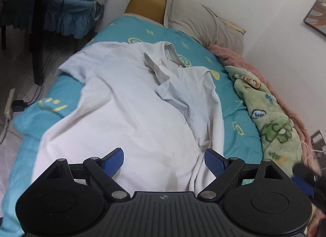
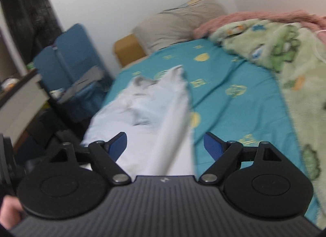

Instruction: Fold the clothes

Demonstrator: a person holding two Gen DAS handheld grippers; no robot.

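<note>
Left tool (image 1: 164, 160) and right tool (image 2: 165, 145), both spread, hover over 1 white shirt (image 1: 130, 102) beside 1 pillow (image 1: 203, 22).

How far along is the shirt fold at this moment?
Early. Done: the white polo shirt lies on the teal bedsheet with its right side folded inward. In hand: nothing; the left gripper and right gripper are open. Left: the other side and the lengthwise folds.

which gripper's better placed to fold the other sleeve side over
Left. The shirt already has its right side folded in, while the left sleeve still lies spread out. The open left gripper hangs over the hem on that side; the open right gripper sits by the folded edge.
</note>
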